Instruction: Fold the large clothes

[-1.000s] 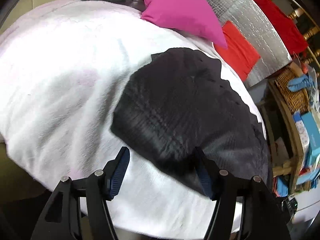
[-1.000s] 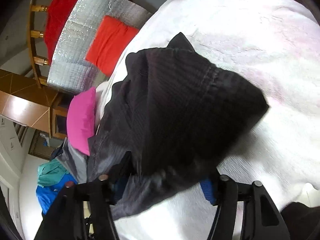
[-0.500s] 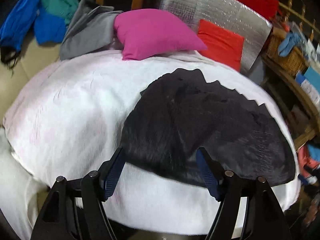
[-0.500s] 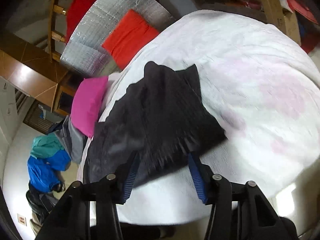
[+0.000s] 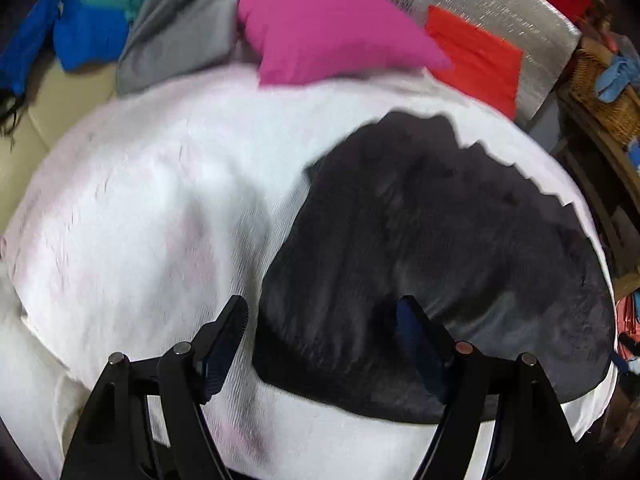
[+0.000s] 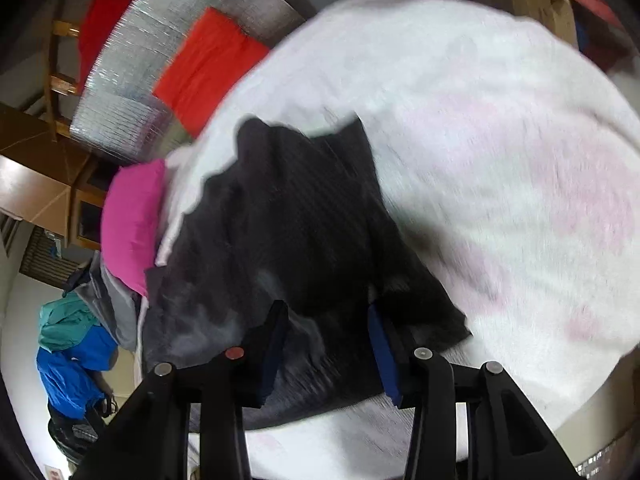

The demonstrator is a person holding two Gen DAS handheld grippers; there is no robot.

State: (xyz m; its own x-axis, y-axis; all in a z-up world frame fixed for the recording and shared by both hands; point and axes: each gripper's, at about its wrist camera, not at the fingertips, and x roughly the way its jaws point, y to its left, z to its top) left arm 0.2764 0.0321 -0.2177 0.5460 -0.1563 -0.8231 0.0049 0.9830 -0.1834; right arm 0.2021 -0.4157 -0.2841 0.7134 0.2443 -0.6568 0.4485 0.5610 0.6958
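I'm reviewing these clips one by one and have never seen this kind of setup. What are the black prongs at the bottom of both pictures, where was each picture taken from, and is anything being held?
There is no robot here. A person holds a handheld two-finger gripper in each hand, and each gripper carries a wide-angle camera looking forward along its fingers. That is why black prongs with blue pads fill the bottom of both pictures.

One picture comes from the left gripper, the other from the right gripper. Both look down on the same white blanket, which bulges only because of the lens.

On the blanket lies a black garment, the item to be folded. Behind it are a pink cushion, a red cushion and a grey garment.

Both grippers are open over the garment's near edge. Neither seems to hold anything, though the pictures are blurred.
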